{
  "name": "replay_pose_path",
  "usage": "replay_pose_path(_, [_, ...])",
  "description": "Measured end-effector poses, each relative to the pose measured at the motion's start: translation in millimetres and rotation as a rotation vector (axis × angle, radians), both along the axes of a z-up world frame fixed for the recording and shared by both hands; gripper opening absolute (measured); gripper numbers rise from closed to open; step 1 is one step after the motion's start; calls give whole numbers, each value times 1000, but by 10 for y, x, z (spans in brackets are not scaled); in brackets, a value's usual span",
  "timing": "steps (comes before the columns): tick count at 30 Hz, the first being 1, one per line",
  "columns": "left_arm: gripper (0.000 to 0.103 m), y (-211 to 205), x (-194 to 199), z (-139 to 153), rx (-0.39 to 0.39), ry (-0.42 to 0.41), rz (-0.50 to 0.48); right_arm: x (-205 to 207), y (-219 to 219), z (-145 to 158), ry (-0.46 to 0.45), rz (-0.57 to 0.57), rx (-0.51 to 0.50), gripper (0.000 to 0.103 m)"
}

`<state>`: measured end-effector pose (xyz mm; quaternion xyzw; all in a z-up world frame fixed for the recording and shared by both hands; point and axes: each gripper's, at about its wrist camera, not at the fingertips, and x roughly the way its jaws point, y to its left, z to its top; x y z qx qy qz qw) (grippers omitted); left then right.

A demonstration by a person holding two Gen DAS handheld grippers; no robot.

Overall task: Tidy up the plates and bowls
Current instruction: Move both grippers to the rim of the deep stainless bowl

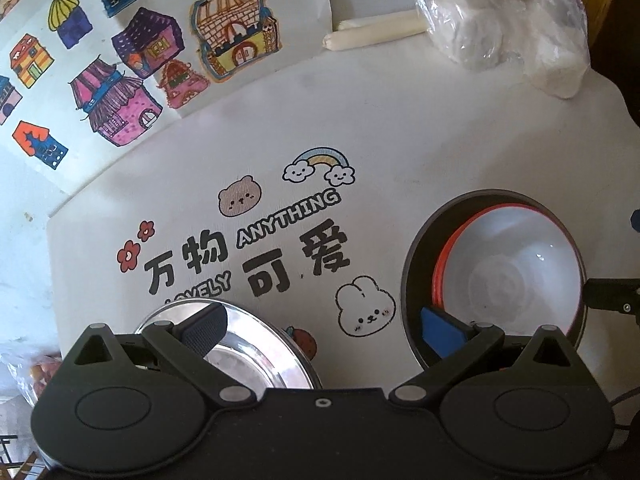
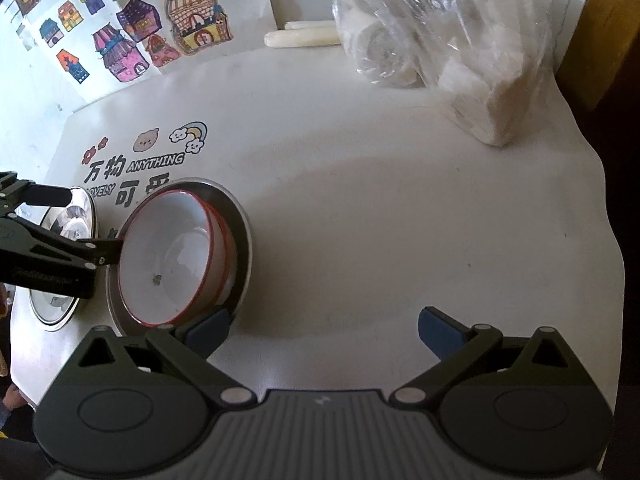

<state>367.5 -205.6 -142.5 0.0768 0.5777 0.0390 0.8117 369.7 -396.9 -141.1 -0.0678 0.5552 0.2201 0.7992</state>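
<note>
Bowl (image 2: 176, 256): white, red-rimmed, glossy, tilted inside dark round plate (image 2: 240, 240).
Steel dish (image 1: 256, 344): mirror-bright, beside it.
Left gripper (image 1: 324, 328): jaws spread, empty.
Right gripper (image 2: 324, 328): likewise.

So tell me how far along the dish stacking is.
Done: red-rimmed white bowls sit nested inside the dark plate. In hand: nothing; the left gripper and right gripper are both open. Left: the steel plate lies apart beside the stack, not yet added.

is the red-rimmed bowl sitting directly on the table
No, the red-rimmed bowl sits tilted inside a wider dark plate, which rests on the table.
</note>
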Motion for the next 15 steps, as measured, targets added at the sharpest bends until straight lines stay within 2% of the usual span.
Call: replay_pose_path(15, [102,-26,-10,-56,35,-4,-12,37,152,-69,-25,80,-45,103])
